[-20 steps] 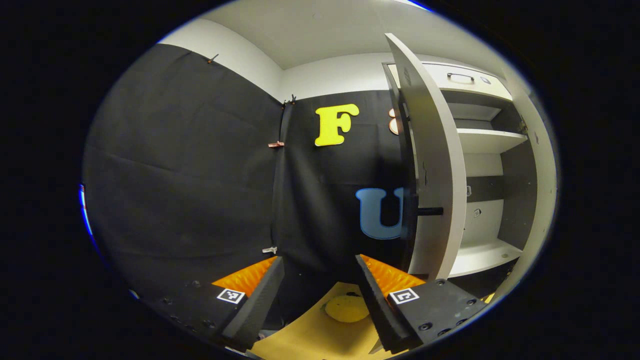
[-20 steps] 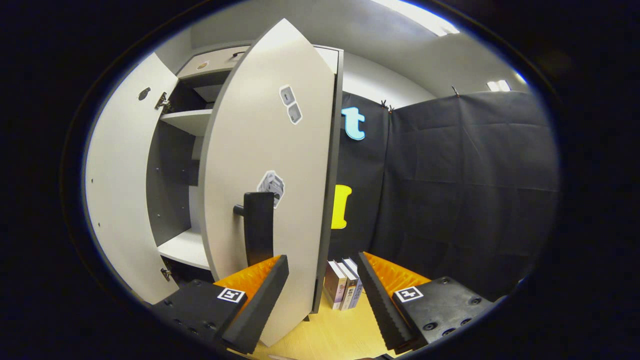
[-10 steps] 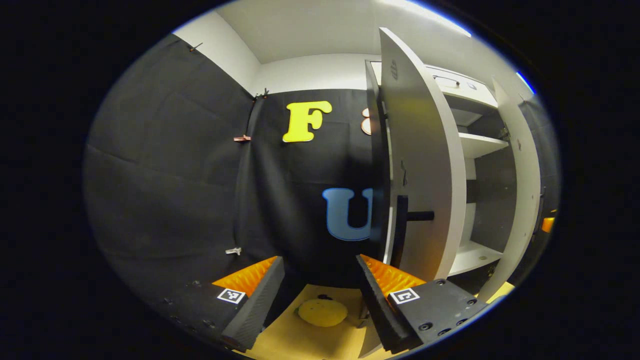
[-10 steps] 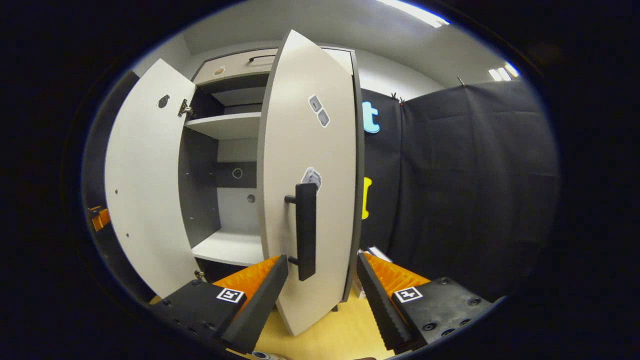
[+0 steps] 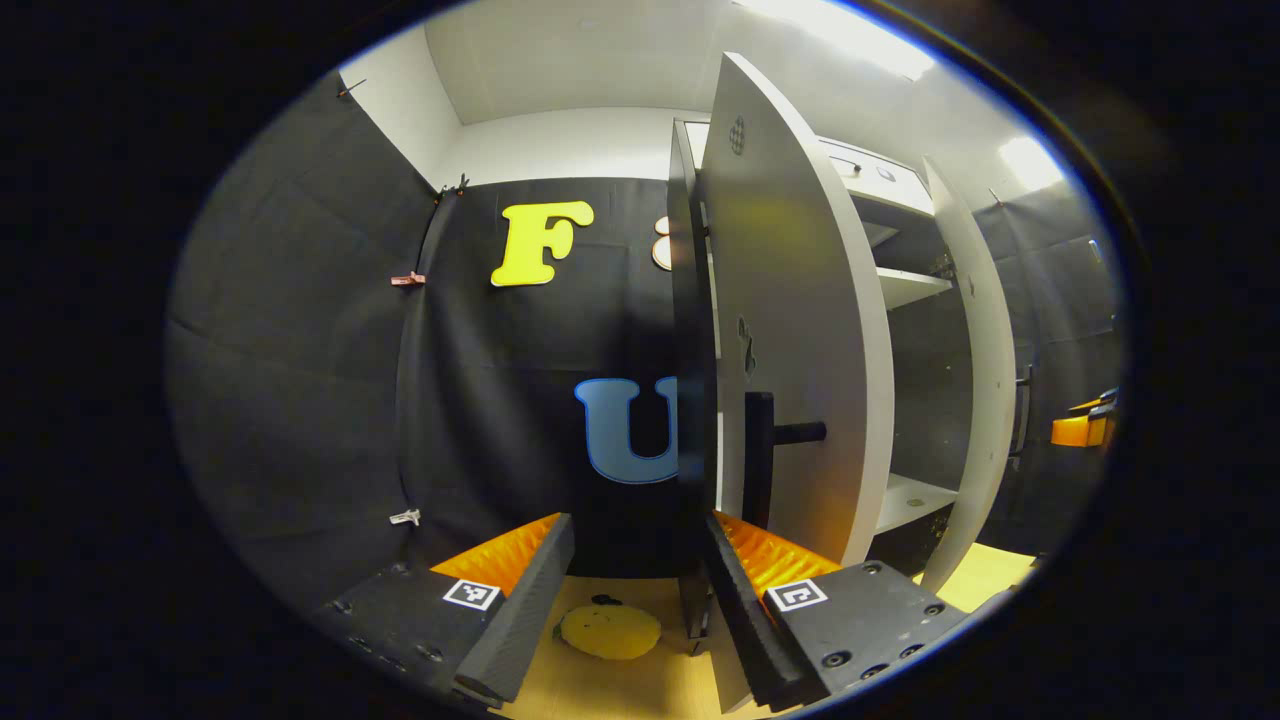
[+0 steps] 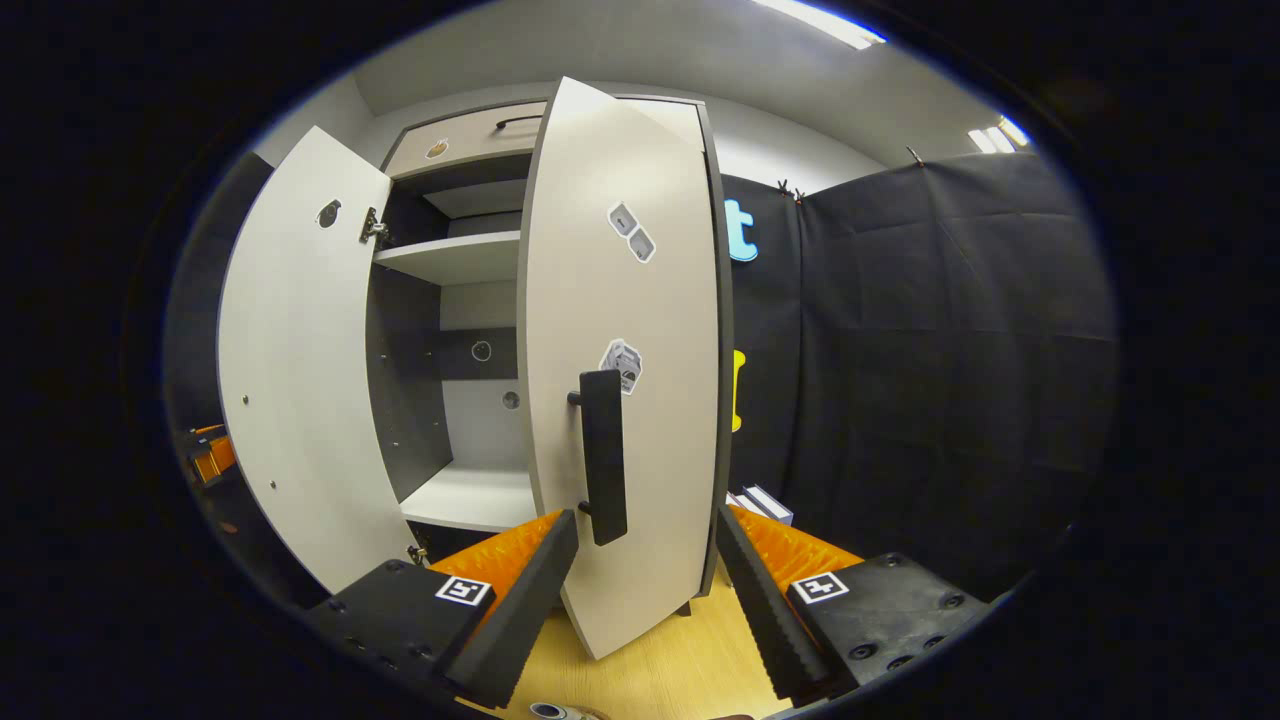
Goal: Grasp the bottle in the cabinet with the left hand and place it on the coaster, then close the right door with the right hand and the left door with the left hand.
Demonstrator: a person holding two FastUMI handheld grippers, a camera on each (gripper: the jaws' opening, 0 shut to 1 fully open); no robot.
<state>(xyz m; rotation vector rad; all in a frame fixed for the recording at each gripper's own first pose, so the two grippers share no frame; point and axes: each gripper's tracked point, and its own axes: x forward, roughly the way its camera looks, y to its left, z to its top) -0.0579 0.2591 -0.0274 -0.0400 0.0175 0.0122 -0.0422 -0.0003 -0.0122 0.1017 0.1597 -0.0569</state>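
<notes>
The right tool (image 6: 645, 590) hangs spread just before the right door (image 6: 625, 400) and its handle (image 6: 603, 455), while the left tool (image 5: 635, 600), also spread, sits beside the left door (image 5: 790, 340) above a yellow coaster (image 5: 610, 632) on the tabletop (image 5: 640, 690).

The cabinet doors (image 6: 620, 400) are pale grey-white with black bar handles (image 6: 603, 455), the shelves (image 6: 460, 255) white against a dark grey interior, the tabletop (image 6: 660, 670) light wood, the coaster (image 5: 610, 632) yellow.
</notes>
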